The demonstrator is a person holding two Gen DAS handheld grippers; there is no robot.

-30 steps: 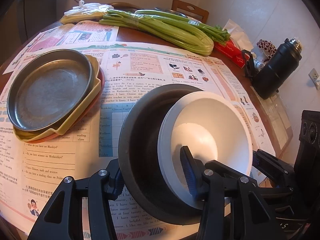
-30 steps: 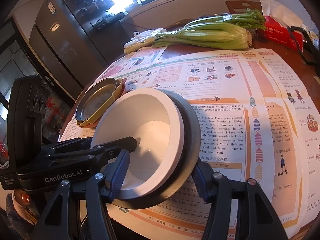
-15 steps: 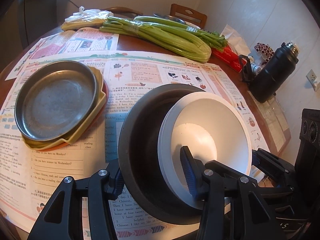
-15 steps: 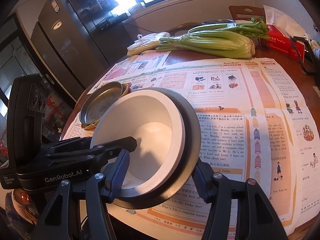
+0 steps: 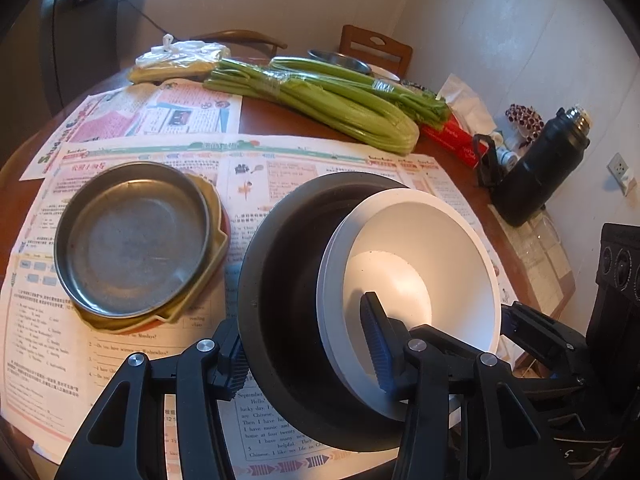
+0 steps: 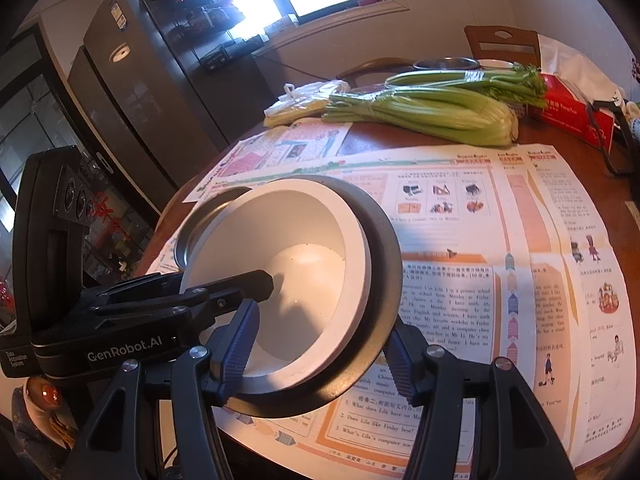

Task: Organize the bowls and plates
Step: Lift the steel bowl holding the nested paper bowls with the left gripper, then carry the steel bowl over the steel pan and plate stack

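Left gripper (image 5: 304,356): its black jaws were clamped across the near wall of the large dark grey round bowl (image 5: 280,280), one blue ribbed pad outside, the other reaching inside the smaller white round bowl (image 5: 416,264).
Right gripper (image 6: 316,352): closed on the same pair from the opposite side, one pad inside the white bowl (image 6: 288,264), the other under the dark rim (image 6: 384,264).
Bowls: white one nested in the dark one, both tilted and held above the paper.
Plate stack: a grey round metal dish (image 5: 132,236) sat on a yellowish plate (image 5: 208,248) over an orange one, just beside the lifted bowls.
Table cover: printed newspaper sheets (image 5: 304,160) on the round brown wooden table (image 5: 280,120).
Far side: green celery bunches (image 5: 320,96), a red tissue box (image 5: 452,136), a black flask (image 5: 540,168).
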